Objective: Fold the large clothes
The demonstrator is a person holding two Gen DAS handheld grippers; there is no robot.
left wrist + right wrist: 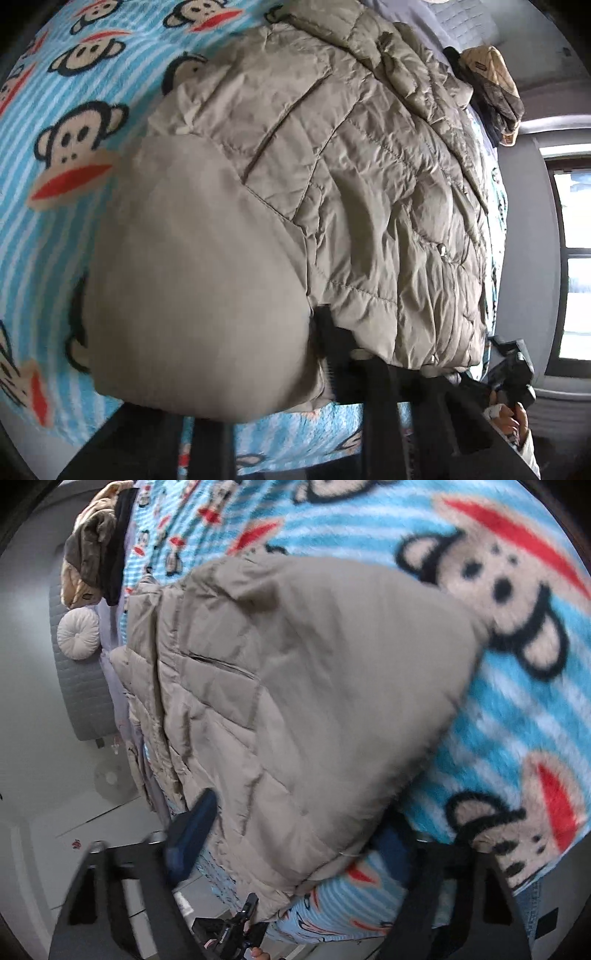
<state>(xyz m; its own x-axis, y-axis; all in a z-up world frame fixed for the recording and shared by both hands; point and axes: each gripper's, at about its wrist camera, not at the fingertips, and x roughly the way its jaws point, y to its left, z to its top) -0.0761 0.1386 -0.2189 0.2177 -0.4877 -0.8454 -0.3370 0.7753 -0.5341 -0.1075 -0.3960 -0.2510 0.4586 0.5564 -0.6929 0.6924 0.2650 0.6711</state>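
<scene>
A beige quilted puffer jacket (332, 192) lay spread across a fleece blanket (55, 229) printed with cartoon monkey faces on blue stripes, the sort of broad, soft surface that suits folding a bulky garment. The left gripper (321, 354) had its jaws drawn nearly together on the jacket's near hem; a puffed fold of fabric bulged up just beside them and hid most of the fingers, so the grip looked set but its depth could not be judged. The right gripper (291, 849) straddled the opposite near corner of the hem, the jacket's edge lying between its jaws, which stood partly apart; whether the blue pads (192, 830) pressed the cloth could not be told. Both grippers sat at the hem, probably so the lower edge could be lifted as one and carried toward the collar. Beyond the jacket, other crumpled clothes (92, 542) were heaped near a round white cushion (78, 634).
</scene>
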